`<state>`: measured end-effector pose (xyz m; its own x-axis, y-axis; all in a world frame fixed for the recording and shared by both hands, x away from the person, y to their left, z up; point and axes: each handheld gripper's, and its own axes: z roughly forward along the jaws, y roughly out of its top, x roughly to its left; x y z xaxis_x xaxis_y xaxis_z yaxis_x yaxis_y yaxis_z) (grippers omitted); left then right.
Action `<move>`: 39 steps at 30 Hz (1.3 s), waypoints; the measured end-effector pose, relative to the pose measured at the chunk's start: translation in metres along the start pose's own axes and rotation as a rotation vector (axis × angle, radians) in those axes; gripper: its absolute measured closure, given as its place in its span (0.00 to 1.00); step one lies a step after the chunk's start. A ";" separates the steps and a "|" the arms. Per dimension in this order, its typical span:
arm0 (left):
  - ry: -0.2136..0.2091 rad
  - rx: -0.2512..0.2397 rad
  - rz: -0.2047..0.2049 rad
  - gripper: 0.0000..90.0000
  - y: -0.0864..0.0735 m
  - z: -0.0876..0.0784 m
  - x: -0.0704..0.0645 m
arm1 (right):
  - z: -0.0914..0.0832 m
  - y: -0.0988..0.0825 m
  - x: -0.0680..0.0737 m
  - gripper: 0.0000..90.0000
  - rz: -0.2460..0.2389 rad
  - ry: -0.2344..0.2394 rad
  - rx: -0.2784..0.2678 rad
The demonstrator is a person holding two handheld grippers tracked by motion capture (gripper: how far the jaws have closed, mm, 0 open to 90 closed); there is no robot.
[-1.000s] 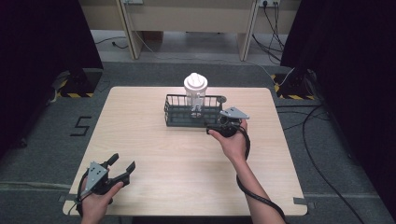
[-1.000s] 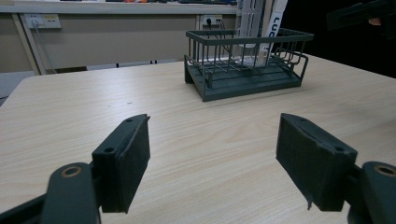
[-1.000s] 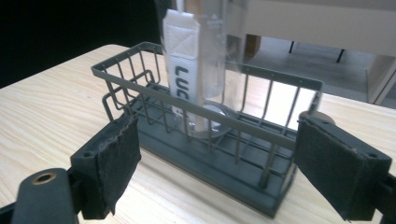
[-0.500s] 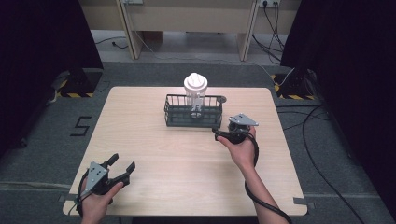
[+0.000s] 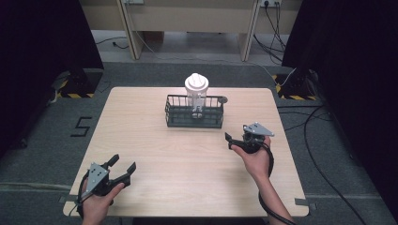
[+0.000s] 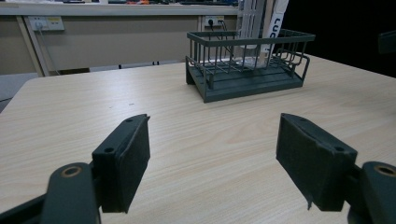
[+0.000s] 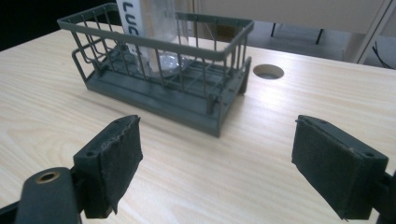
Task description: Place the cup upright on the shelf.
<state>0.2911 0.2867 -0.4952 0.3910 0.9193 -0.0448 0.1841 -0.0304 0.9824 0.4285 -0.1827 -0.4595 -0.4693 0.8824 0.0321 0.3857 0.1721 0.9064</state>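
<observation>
Spanning the scene, your wooden table [image 5: 187,159] carries a dark wire basket [image 5: 194,112] toward its far middle, a clear white-capped bottle [image 5: 196,91] upright inside. Your right gripper [image 5: 234,139], near the basket, and left gripper [image 5: 123,165], well apart, gape wide, empty.

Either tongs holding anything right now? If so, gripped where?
Nothing held. Left tongs and right tongs both stand open over bare table; the bottle sits in the wire basket, untouched.
</observation>
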 end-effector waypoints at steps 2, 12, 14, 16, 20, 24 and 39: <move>0.003 -0.001 0.001 0.28 0.000 0.000 0.000 | -0.003 -0.004 -0.002 0.19 0.000 -0.002 0.007; 0.015 -0.010 -0.003 0.28 0.000 -0.001 0.000 | -0.023 -0.024 -0.017 0.19 0.024 -0.046 0.001; 0.017 -0.007 0.001 0.27 0.000 -0.001 0.001 | -0.027 -0.028 -0.019 0.19 0.030 -0.051 0.002; 0.018 -0.006 0.001 0.27 0.000 -0.001 0.001 | -0.032 -0.032 -0.022 0.19 0.034 -0.058 -0.001; 0.018 -0.007 0.001 0.28 0.000 -0.001 0.000 | -0.039 -0.039 -0.025 0.19 0.039 -0.069 0.003; 0.020 -0.008 0.001 0.28 0.000 -0.001 0.001 | -0.045 -0.046 -0.029 0.19 0.043 -0.077 0.006; 0.024 -0.010 -0.001 0.28 0.000 -0.001 0.000 | -0.066 -0.071 -0.040 0.19 0.076 -0.116 -0.004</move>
<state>0.2905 0.2873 -0.4949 0.3689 0.9285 -0.0419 0.1752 -0.0252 0.9842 0.3671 -0.2591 -0.4971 -0.3438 0.9376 0.0518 0.4133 0.1016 0.9049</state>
